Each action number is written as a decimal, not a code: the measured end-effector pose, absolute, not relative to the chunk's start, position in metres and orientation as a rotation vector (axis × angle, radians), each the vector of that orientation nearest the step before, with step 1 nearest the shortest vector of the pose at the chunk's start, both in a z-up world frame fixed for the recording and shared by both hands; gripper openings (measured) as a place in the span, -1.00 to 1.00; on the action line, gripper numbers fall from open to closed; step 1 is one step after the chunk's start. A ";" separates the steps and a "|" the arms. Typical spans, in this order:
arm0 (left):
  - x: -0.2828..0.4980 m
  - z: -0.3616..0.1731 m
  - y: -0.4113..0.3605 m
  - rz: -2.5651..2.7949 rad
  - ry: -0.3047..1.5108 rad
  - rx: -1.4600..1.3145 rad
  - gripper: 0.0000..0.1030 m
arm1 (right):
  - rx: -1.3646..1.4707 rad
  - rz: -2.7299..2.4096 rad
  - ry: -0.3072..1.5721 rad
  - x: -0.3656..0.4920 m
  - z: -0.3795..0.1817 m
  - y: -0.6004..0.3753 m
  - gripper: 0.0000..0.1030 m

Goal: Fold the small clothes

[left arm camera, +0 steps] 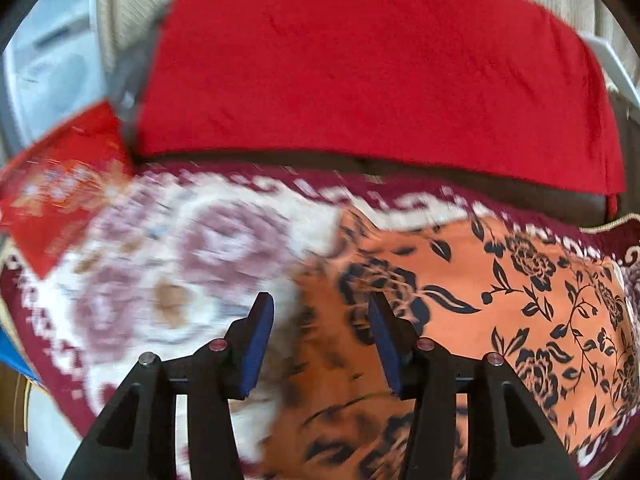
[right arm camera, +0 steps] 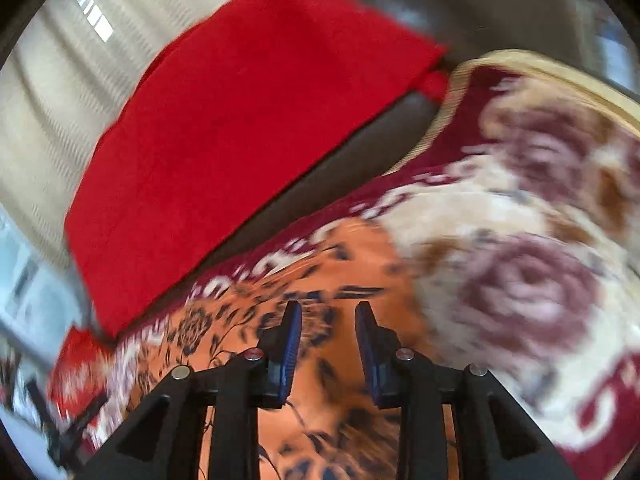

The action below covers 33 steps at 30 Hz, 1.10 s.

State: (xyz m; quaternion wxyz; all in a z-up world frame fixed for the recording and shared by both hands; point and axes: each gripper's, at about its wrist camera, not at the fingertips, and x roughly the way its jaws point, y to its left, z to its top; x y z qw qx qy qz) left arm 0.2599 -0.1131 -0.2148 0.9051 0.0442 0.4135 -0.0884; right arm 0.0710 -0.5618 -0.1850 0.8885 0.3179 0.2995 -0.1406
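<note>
An orange garment with a black flower print [left arm camera: 500, 304] lies spread on a maroon-and-cream floral blanket [left arm camera: 168, 264]. My left gripper [left arm camera: 322, 308] hovers over the garment's left edge, its blue-padded jaws apart with nothing between them. In the right wrist view the same orange garment [right arm camera: 320, 276] lies under my right gripper [right arm camera: 328, 314], whose jaws stand a little apart and hold nothing. Both views are blurred by motion.
A plain red cloth [left arm camera: 360, 60] covers the dark sofa back [right arm camera: 328, 176] behind the blanket. A red patterned cloth [left arm camera: 60, 188] lies at the left end. Pale ribbed curtains [right arm camera: 52, 92] hang behind, and a white appliance [left arm camera: 44, 68] stands at far left.
</note>
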 end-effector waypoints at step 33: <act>0.226 -0.213 -0.093 -0.095 0.678 0.212 0.26 | 0.569 0.025 0.794 0.157 -0.220 -0.436 -0.39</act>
